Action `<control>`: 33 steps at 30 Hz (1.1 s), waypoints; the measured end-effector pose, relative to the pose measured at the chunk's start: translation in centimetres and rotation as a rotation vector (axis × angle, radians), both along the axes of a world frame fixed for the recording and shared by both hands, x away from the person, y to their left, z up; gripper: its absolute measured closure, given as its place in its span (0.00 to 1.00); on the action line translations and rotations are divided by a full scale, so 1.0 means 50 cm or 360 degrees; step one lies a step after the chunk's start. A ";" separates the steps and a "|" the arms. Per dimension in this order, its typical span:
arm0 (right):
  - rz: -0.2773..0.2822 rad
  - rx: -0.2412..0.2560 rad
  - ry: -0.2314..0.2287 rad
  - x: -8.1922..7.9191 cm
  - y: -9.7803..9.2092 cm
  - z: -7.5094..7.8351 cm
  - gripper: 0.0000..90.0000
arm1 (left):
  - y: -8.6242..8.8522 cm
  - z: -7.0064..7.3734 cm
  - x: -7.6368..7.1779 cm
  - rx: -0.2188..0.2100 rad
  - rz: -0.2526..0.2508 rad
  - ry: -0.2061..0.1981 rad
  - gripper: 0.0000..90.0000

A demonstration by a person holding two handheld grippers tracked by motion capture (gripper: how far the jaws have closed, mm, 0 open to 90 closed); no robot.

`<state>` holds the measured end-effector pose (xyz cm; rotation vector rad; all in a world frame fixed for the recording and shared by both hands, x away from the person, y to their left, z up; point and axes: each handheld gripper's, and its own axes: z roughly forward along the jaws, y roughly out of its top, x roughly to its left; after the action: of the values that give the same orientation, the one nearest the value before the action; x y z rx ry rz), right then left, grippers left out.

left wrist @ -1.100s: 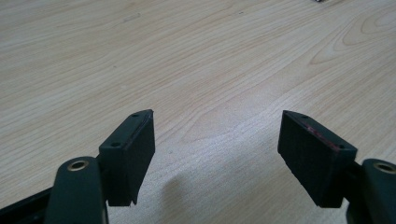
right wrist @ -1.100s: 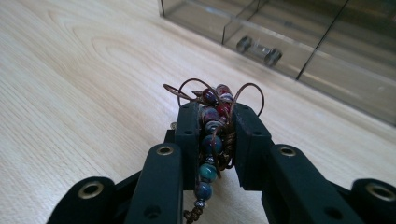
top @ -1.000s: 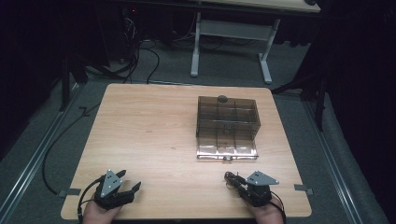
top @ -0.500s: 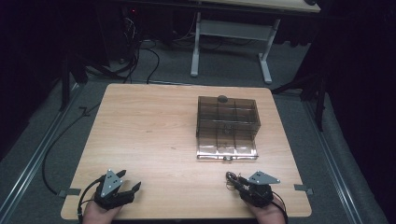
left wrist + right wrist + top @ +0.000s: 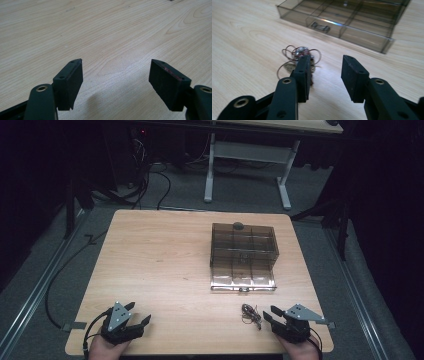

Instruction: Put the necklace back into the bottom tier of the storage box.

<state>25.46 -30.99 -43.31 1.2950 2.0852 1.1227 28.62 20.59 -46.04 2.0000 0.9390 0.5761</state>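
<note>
A smoky clear plastic box (image 5: 244, 255) with several compartments stands on the right half of the wooden table (image 5: 165, 260); its drawer front with a small handle (image 5: 320, 27) faces me. A small tangle of thin brown cord with a pendant (image 5: 249, 314) lies in front of it, just left of my right gripper (image 5: 270, 315). In the right gripper view the tangle (image 5: 297, 56) sits partly behind the left jaw, and my right gripper (image 5: 324, 70) is open with nothing between its jaws. My left gripper (image 5: 139, 314) rests open at the near left edge, over bare wood (image 5: 116, 70).
A small dark knob (image 5: 238, 225) sits at the box's far rim. A white-legged desk (image 5: 247, 165) and cables (image 5: 150, 180) stand on the grey floor beyond the table. A cable (image 5: 55, 285) runs along the table's left side.
</note>
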 end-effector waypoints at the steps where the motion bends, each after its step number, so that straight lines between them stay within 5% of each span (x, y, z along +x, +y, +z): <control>1: -0.0034 0.0008 0.0006 0.001 -0.012 -0.001 0.71 | 0.000 0.000 0.000 0.0000 0.0000 0.0000 0.31; 11: -0.0152 -0.0050 0.0055 0.015 -0.028 -0.016 0.94 | 0.000 0.000 0.000 0.0001 -0.0005 0.0000 0.31; 16: -0.0153 -0.0076 0.0117 0.027 -0.026 -0.021 0.95 | -0.001 0.000 -0.001 0.0007 -0.0006 0.0001 0.31; 19: -0.0159 -0.0139 0.0228 0.038 -0.018 -0.025 0.94 | 0.000 0.000 -0.001 -0.0005 -0.0001 -0.0005 0.31; 24: -0.0154 -0.0173 0.0315 0.043 -0.013 -0.026 0.91 | 0.000 0.001 -0.002 0.0003 -0.0006 -0.0007 0.31; 33: -0.0147 -0.0267 0.0517 0.069 -0.008 0.005 0.90 | -0.001 0.000 -0.003 0.0004 -0.0032 -0.0009 0.32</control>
<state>28.91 -31.39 -43.03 1.5545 2.2623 0.7185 28.48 20.54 -46.01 2.0068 0.9138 0.5720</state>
